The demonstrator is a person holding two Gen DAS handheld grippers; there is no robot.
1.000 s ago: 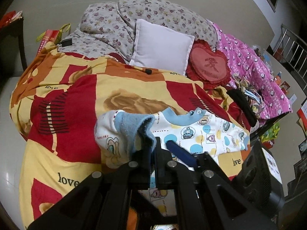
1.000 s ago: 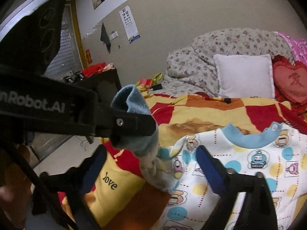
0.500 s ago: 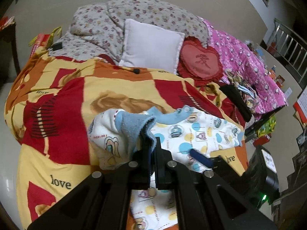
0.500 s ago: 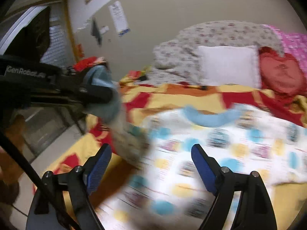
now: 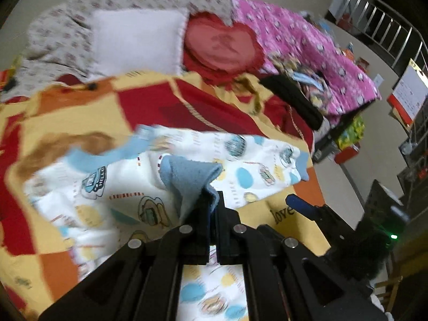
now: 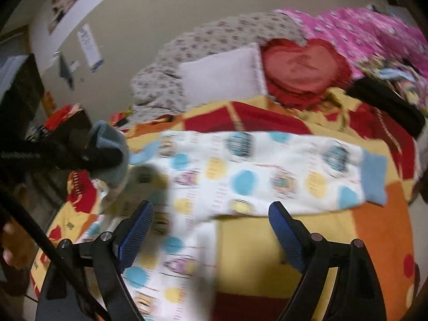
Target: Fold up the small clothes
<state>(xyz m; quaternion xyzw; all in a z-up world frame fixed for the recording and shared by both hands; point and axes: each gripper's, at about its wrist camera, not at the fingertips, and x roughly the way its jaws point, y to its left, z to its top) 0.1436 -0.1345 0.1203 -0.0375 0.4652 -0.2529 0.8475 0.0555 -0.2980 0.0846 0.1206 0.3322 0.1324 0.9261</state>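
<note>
Your left hand-held gripper [image 5: 212, 219] is pressed together on the blue sleeve cuff [image 5: 191, 176] of the printed baby top [image 5: 112, 187], lifting it off the blanket [image 5: 294, 230]. Your right hand-held gripper [image 6: 211, 230] stands spread wide, nothing between its blue pads [image 6: 136, 234], over the garment's near edge. Only the right view shows the other cuff [image 6: 374, 178] lying flat toward the bed's right edge. Farther back, a white pillow [image 5: 136, 44] and a red heart cushion [image 5: 222, 44] sit at the head of the bed.

motion blur smears the baby garment's [image 6: 240, 176] prints, and its lower part runs off the bottom edge.
</note>
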